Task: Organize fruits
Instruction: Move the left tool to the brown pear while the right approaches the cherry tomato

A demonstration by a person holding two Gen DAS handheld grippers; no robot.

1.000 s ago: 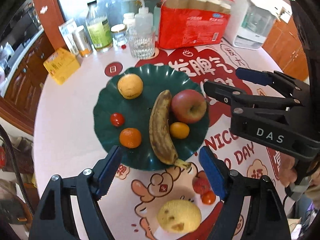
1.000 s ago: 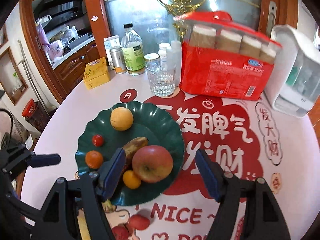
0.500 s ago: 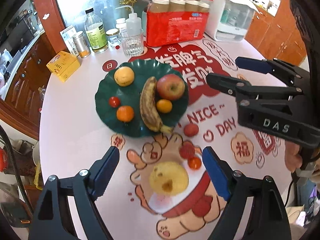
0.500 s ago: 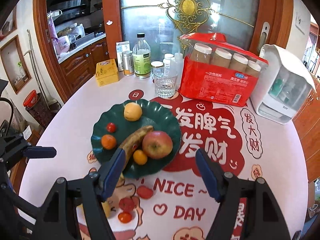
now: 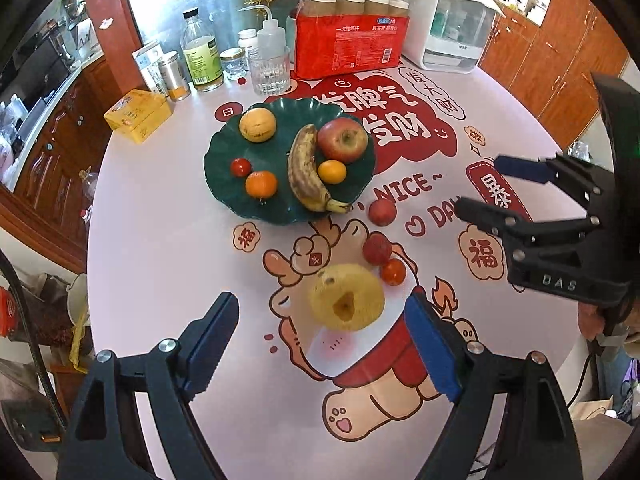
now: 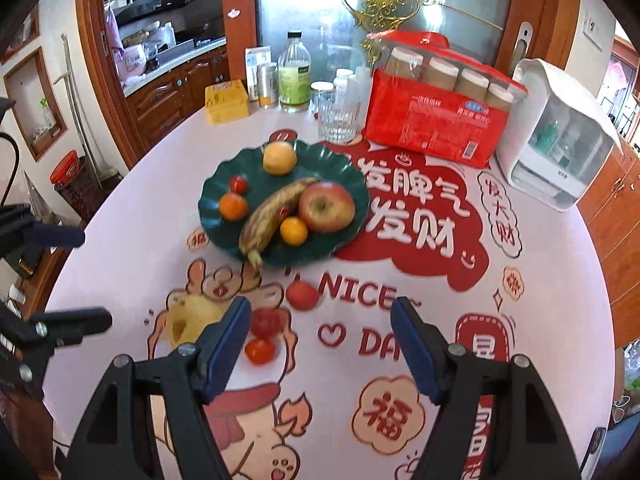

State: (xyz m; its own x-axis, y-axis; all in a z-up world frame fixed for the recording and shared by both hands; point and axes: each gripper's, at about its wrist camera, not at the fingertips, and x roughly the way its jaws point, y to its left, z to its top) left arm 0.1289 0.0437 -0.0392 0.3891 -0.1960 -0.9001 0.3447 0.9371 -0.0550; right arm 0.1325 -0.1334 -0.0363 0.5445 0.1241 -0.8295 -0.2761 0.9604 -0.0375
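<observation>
A dark green plate [image 5: 224, 160] [image 6: 212, 200] holds a red apple [image 5: 343, 140], a spotted banana [image 5: 300, 172], a yellow fruit [image 5: 258, 125], two small oranges and a cherry tomato. On the cloth nearer me lie a yellow pear [image 5: 346, 297] [image 6: 188, 320], two red fruits [image 5: 383, 211] [image 5: 377, 249] and a cherry tomato [image 5: 393, 272]. My left gripper [image 5: 322, 344] is open and empty, just short of the pear. My right gripper [image 6: 322, 340] is open and empty above the cloth; it also shows in the left wrist view [image 5: 480, 186].
At the table's back stand a red pack of paper cups [image 5: 348, 44], a white dispenser [image 5: 452, 28], a glass [image 5: 269, 70], bottles and jars [image 5: 200, 56], and a yellow box [image 5: 138, 115]. The round table's edge drops off at left and right.
Both grippers have drawn back and up from the plate. The apple, earlier between the right fingers, stays on the plate. The pear and loose red fruits have come into view.
</observation>
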